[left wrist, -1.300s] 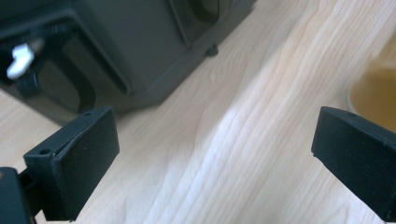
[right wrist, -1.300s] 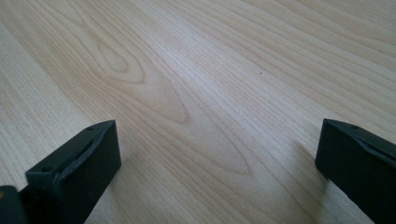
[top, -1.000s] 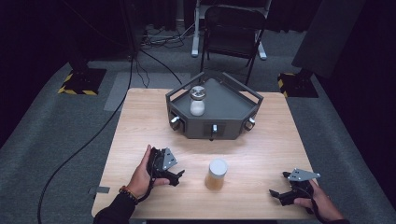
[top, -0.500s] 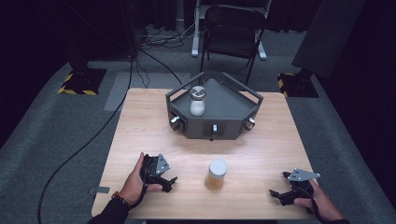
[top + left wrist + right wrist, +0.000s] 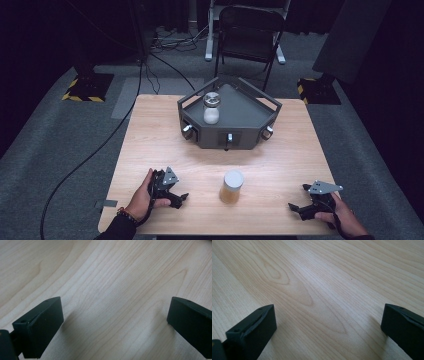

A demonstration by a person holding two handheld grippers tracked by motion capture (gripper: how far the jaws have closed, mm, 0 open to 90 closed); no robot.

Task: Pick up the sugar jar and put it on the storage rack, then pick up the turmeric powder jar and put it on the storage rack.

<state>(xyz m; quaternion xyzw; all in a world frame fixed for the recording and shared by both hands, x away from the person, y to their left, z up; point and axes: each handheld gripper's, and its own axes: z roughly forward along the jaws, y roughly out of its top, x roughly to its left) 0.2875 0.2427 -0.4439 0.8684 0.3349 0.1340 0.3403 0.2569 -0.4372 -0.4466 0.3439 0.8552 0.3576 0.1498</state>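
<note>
the left gripper [image 5: 172, 192] rests low at the near-left part of the wooden table [image 5: 150, 130], jaws spread wide with nothing between them, and the amber jar with the white lid [image 5: 232, 186] stands upright near it to the right, apart from both tools. the right gripper [image 5: 305, 205] sits at the near-right edge, also wide open and empty, well apart from the jar. this looks like the moment just ahead of a pickup, so the next move likely calls for one gripper to straddle the jar and close squarely on its body.
</note>
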